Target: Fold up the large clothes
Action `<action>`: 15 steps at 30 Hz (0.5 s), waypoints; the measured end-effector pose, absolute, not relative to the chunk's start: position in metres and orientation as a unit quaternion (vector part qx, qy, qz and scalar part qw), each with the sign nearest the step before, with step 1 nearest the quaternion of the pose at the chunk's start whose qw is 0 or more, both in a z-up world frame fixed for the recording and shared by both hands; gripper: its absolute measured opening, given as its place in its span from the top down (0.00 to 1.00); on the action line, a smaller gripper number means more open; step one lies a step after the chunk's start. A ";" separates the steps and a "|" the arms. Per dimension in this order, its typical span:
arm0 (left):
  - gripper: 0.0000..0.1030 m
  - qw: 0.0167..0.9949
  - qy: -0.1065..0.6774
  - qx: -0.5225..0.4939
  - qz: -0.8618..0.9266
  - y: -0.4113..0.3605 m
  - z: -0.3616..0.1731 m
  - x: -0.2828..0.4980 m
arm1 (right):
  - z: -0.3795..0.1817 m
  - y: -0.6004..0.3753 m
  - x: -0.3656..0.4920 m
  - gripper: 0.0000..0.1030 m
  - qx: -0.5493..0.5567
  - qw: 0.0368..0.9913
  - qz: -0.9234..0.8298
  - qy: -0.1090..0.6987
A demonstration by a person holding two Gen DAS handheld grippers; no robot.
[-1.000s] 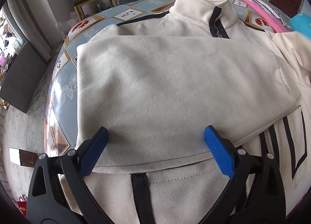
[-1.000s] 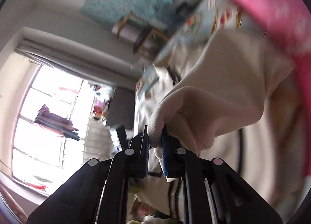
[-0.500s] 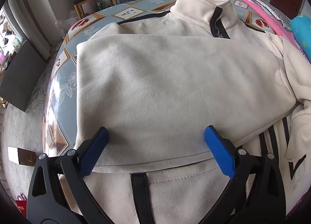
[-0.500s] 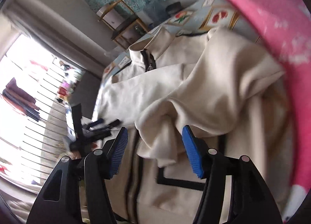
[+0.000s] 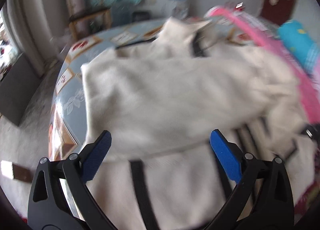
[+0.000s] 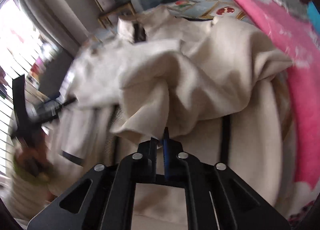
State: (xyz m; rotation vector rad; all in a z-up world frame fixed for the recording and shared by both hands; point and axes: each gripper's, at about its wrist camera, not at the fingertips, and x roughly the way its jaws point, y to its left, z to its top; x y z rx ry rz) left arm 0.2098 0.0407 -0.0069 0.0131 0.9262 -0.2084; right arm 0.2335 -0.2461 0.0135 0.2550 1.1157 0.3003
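Pinching the cream jacket [image 6: 200,82], seemingly by a fold: right claw [image 6: 161,140].

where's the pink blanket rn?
The pink blanket runs down the right edge of the right wrist view, lying against the cream zip-up jacket on the patterned table; the left wrist view shows it upper right, beside a turquoise cloth.

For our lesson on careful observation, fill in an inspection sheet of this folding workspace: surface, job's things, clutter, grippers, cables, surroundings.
Surface: patterned table, mostly covered.
Job's things: cream jacket spread out, one sleeve bunched over its front.
Clutter: pink blanket and a turquoise item along the table's edge.
Grippers: left gripper open above the jacket; right gripper shut on the sleeve's cuff.
Cables: nothing seen.
Surroundings: wooden chair, curtain, bright window.
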 end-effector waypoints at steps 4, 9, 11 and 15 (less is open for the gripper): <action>0.07 0.890 0.419 -0.012 -0.178 0.030 0.008 0.164 | 0.028 -0.240 0.233 0.95 0.251 0.792 0.249 0.498; 0.08 0.881 0.427 -0.039 -0.199 0.024 0.002 0.140 | -0.007 -0.207 0.240 0.86 0.272 0.731 0.287 0.557; 0.12 0.880 0.432 -0.037 -0.195 0.025 -0.002 0.136 | -0.024 -0.203 0.238 0.78 0.263 0.710 0.275 0.592; 0.25 0.869 0.441 -0.052 -0.221 0.026 -0.003 0.135 | -0.017 -0.229 0.216 0.56 0.269 0.726 0.268 0.573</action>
